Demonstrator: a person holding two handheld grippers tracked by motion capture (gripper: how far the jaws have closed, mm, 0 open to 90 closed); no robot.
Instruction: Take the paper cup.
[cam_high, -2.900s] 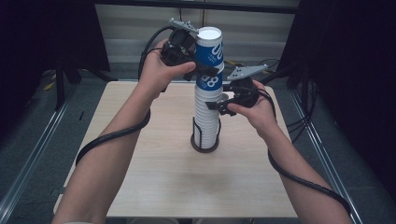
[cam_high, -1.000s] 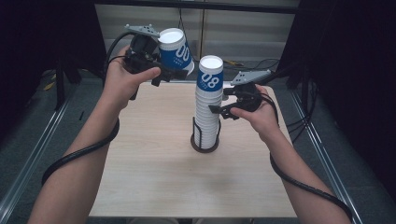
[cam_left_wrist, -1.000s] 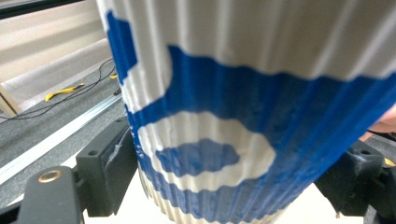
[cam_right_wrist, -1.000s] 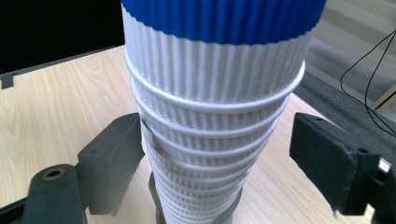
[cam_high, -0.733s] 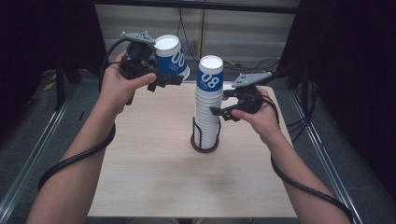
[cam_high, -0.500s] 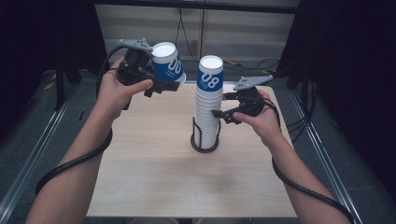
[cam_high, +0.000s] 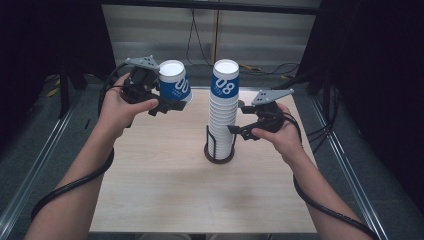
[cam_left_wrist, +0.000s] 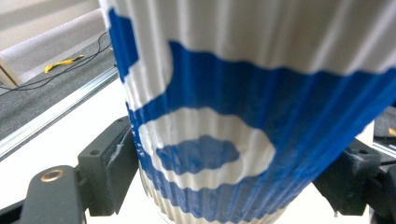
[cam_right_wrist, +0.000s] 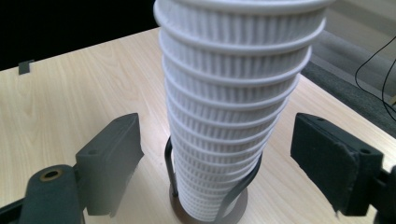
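Left gripper clenched on blue-and-white paper cup, closing further; right gripper released, widening, straddling cup stack in wire holder.

cup: white, ribbed, blue band with white digits; stack of cups: white ribbed, top one blue with white "08"; holder: black wire; table: light wood grain; grippers: black, grey plates; cables black
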